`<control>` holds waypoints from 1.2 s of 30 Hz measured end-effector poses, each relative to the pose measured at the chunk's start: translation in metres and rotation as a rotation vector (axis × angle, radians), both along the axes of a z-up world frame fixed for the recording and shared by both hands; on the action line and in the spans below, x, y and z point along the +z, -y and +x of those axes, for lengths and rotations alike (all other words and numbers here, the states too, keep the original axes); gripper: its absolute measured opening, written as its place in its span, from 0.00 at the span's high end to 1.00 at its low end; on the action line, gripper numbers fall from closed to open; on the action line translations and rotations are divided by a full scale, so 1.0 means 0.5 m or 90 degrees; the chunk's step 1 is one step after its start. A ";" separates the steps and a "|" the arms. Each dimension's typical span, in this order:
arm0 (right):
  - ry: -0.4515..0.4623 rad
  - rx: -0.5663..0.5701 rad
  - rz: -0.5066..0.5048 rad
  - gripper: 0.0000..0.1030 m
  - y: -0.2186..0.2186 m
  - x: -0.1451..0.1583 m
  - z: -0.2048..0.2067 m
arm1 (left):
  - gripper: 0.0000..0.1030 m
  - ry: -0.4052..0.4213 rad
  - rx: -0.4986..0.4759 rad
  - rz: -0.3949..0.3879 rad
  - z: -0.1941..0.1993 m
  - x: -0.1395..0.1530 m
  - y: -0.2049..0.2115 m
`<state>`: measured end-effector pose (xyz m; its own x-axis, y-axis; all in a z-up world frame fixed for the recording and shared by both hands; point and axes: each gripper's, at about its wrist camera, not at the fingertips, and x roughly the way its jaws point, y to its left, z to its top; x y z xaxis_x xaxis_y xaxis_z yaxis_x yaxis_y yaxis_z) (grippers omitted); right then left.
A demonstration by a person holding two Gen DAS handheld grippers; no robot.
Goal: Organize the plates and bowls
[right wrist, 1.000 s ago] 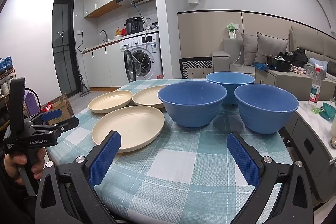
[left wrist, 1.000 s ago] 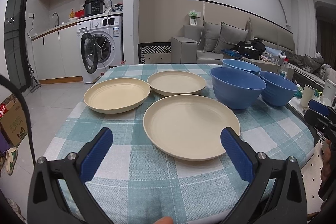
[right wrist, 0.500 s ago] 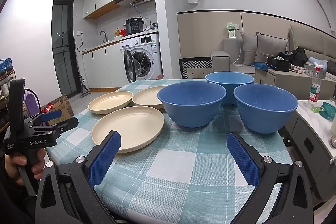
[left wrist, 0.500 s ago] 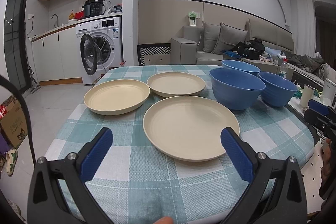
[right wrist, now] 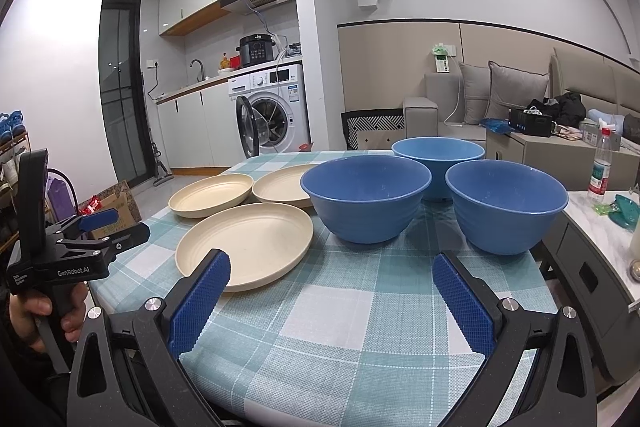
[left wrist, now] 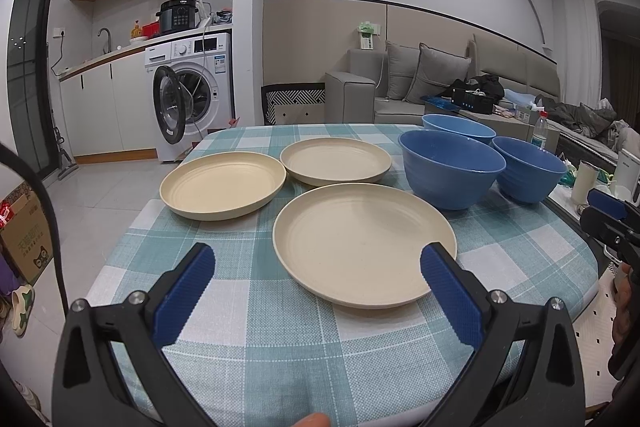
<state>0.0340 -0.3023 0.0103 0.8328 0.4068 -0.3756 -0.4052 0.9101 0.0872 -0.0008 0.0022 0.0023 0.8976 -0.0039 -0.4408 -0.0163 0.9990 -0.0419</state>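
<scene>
Closest to the left wrist camera, the left gripper (left wrist: pixel 316 269) hangs over the near edge of the table, its blue-padded jaws spread wide with nothing between them; the right-hand pad overlaps the near rim of the nearest plate (left wrist: pixel 364 245) in the view, though whether it touches I cannot tell. The right gripper (right wrist: pixel 330 277) is likewise low at the table's near edge, jaws spread and empty, above bare teal-and-white checked tablecloth (right wrist: pixel 340 311). A hand (right wrist: pixel 38 311) holding the left gripper's handle shows at the left border of the right wrist view. Just past the nearest plate, two more cream plates lie flat: the left plate (left wrist: pixel 222 184) and, a little farther back, the rear plate (left wrist: pixel 335 161), their rims nearly touching one another. To the right of the plates stand three blue bowls, upright and close together: the front bowl (left wrist: pixel 452 173) near the nearest plate, the right bowl (left wrist: pixel 529 169) just beside it, and the back bowl (left wrist: pixel 458 127) behind both. Nothing is stacked. Beyond the table, a washing machine (left wrist: pixel 192 99) stands with its door open, and a grey sofa (left wrist: pixel 416 87) sits against the far wall.
</scene>
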 end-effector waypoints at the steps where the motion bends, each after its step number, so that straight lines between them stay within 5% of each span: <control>1: 0.000 -0.001 -0.001 0.00 0.000 0.000 0.000 | 0.00 0.000 0.000 0.000 0.000 0.000 -0.001; 36: 0.003 0.023 0.023 0.00 0.007 0.041 0.014 | 0.00 -0.020 -0.009 0.012 0.039 0.028 -0.020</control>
